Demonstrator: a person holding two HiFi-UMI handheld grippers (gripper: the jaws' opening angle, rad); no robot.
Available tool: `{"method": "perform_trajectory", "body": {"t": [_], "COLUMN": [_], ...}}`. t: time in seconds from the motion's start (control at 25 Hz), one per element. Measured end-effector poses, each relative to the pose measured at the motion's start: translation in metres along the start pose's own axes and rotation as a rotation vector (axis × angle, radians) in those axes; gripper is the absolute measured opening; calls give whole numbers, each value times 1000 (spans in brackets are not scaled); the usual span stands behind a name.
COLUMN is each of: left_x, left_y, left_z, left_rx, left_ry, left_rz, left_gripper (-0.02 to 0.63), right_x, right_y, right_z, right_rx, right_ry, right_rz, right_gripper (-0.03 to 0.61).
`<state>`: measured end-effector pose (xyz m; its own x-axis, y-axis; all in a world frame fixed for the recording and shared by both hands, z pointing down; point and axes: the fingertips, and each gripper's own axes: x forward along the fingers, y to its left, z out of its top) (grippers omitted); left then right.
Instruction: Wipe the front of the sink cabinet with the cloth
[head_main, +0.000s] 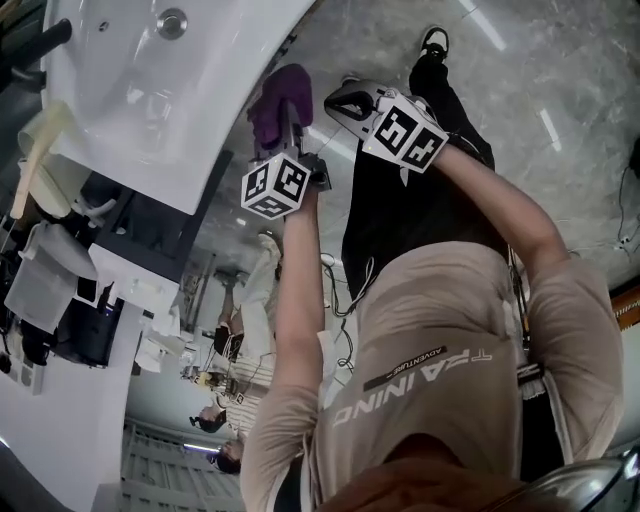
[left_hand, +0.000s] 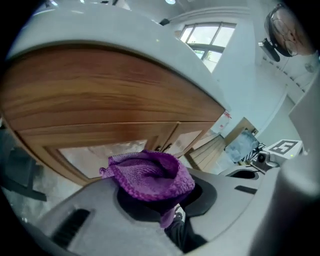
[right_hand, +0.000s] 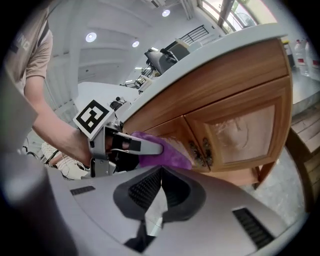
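Cloth (left_hand: 150, 172), purple and bunched, was clamped between the jaws of the left gripper (head_main: 290, 140) and stuck out past their tips. It lay at the wooden front of the sink cabinet (left_hand: 100, 95), under the basin rim and just beside the door knobs (right_hand: 200, 150); contact seemed likely. The wiping looked only under way, with the doors apparently left to do. The right gripper (right_hand: 159, 197) hovered near, its jaws closed on nothing.

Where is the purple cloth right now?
The purple cloth is pinched in the left gripper's claw, top middle of the head view, by the wooden cabinet front.
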<state>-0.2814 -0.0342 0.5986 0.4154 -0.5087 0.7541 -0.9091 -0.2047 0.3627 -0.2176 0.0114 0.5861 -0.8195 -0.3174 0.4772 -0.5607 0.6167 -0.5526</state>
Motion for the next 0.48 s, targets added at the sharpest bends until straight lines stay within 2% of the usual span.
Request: {"method": "perform_trajectory", "body": {"t": [0.16, 0.32, 0.48], "left_x": [-19, -33, -45], "left_y": [63, 103, 136], "left_z": [-22, -42, -48], "left_rx": [-41, -58, -98], "left_ry": [4, 25, 18], "left_rz": [58, 90, 137], "left_gripper": [49, 49, 49], "right_x": [41, 53, 67], "right_y": [28, 54, 88], "right_z": [-7, -15, -24], "right_rx": [-16, -45, -89], "right_ry": [22, 47, 69], "right_rz": [24, 33, 85], "right_gripper": [12, 12, 12]}}
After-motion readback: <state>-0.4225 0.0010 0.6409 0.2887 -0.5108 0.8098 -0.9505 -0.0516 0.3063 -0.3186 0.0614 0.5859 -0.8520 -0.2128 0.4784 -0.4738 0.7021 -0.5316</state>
